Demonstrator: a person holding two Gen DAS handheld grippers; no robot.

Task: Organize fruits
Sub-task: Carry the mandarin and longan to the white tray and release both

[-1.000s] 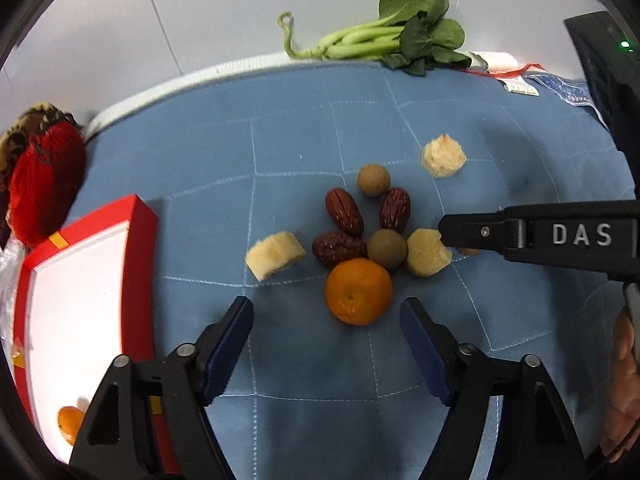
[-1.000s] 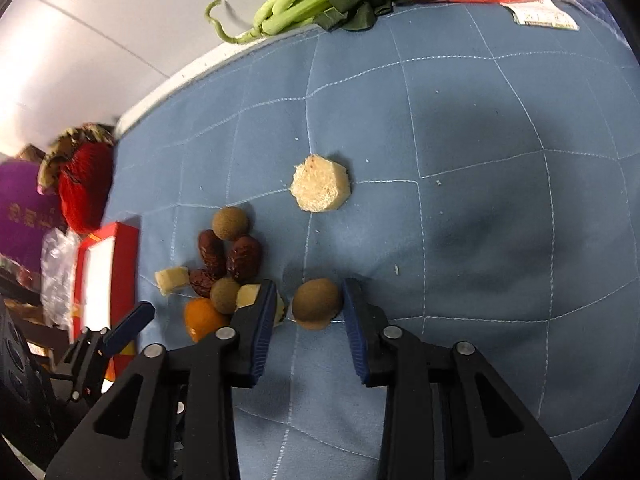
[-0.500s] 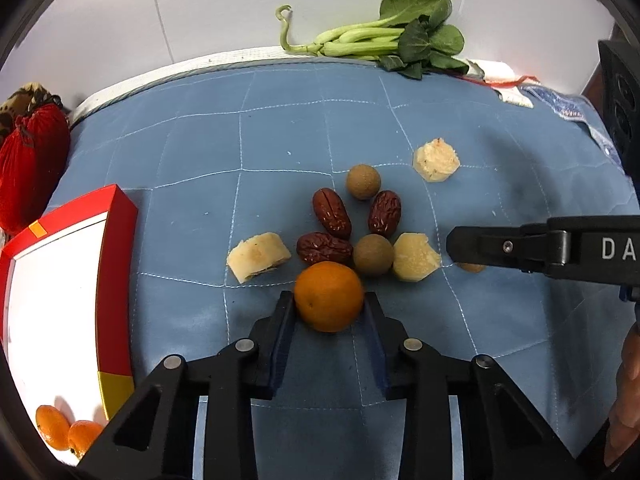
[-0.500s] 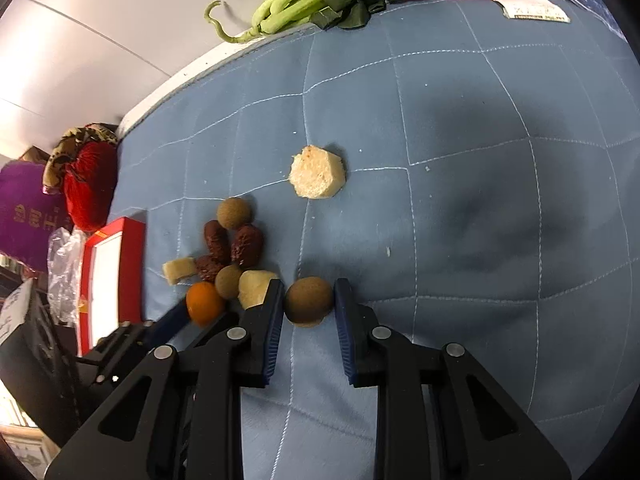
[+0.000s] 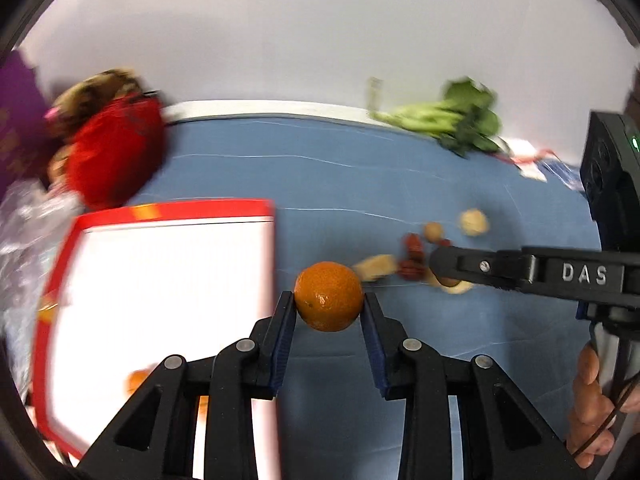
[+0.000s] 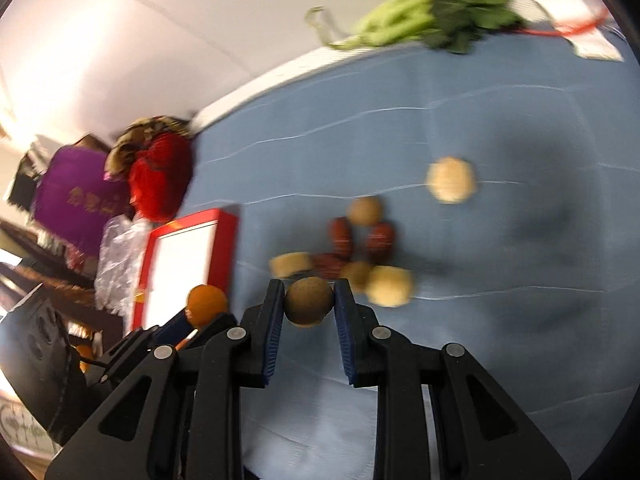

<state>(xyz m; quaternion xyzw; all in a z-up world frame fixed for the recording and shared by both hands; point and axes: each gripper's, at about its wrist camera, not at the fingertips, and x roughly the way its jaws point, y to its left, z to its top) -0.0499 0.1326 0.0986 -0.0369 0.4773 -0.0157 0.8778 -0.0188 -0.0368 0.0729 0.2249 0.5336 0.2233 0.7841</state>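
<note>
Lifted: orange [image 5: 329, 296] in left jaws | longan [image 6: 309, 301] in right jaws

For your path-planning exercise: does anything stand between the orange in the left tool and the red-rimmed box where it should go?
Nothing visible does. The left tool grips the orange beside the red-rimmed box, whose near side is open to it. The remaining fruit pile and the right tool, shut on a brown fruit, lie on the far side.
</note>
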